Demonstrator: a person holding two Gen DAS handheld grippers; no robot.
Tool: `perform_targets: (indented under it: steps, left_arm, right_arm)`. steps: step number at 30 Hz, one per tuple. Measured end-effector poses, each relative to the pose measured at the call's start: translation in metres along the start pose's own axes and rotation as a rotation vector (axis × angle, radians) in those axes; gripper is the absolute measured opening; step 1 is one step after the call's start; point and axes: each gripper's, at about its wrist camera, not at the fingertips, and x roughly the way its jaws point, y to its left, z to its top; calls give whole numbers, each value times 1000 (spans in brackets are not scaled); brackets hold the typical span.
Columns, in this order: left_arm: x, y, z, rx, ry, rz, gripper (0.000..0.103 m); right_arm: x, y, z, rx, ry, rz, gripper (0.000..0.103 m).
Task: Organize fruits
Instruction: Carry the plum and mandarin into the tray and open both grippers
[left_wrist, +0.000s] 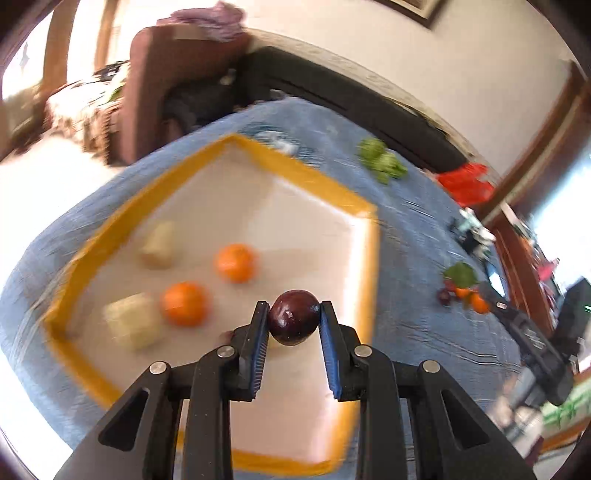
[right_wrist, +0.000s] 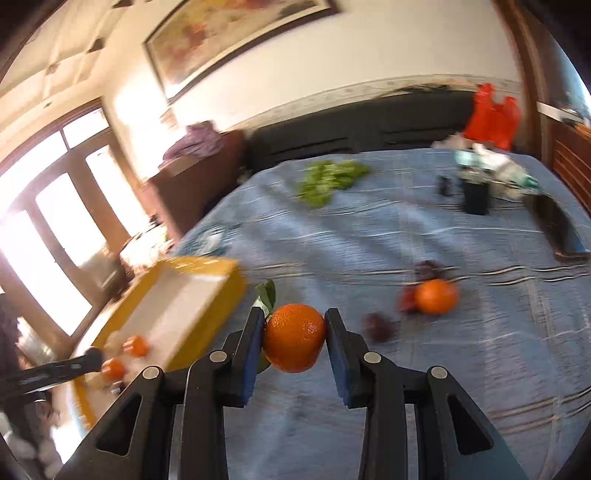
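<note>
My left gripper (left_wrist: 293, 306) is shut on a dark purple plum (left_wrist: 293, 322) and holds it above the yellow-rimmed white tray (left_wrist: 295, 168). In the tray lie two oranges (left_wrist: 236, 263) (left_wrist: 184, 303) and two pale yellowish fruits (left_wrist: 159, 245) (left_wrist: 131, 325). My right gripper (right_wrist: 294, 312) is shut on an orange (right_wrist: 294, 336) with a green leaf (right_wrist: 266, 295), above the blue bedspread. The tray (right_wrist: 207, 291) shows at left in the right wrist view. Loose on the bed lie another orange (right_wrist: 436, 296) and dark plums (right_wrist: 378, 326).
Green grapes (right_wrist: 328, 179) lie further back on the bed (right_wrist: 369, 240). A red plastic bag (right_wrist: 491, 118), black items (right_wrist: 475, 197) and clutter sit at the far right. A dark headboard (right_wrist: 369, 125) backs the bed; a brown chair (left_wrist: 166, 85) stands beside it.
</note>
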Motion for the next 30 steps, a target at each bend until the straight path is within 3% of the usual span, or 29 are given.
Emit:
perform_targets:
  steps: [3, 7, 13, 19, 21, 23, 30]
  left_arm:
    - [-5, 35, -4, -55, -5, 55, 26]
    - [-4, 57, -9, -71, -1, 116, 26]
    - [-2, 48, -11, 21, -27, 147, 26]
    - [3, 39, -15, 65, -13, 100, 32]
    - [-1, 42, -14, 54, -17, 87, 51]
    - [-7, 45, -12, 44, -28, 81, 58]
    - [-29, 56, -6, -33, -65, 57, 64]
  right_arm:
    - [3, 44, -7, -38, 43, 96, 37]
    - [19, 97, -19, -119, 102, 150, 37]
    - [65, 151, -41, -181, 221, 158, 38]
    - [95, 162, -52, -225, 266, 75, 38]
    - [98, 164, -54, -235, 275, 64, 38]
    - [102, 167, -56, -255, 271, 54, 39]
    - [82, 165, -48, -252, 222, 50, 46]
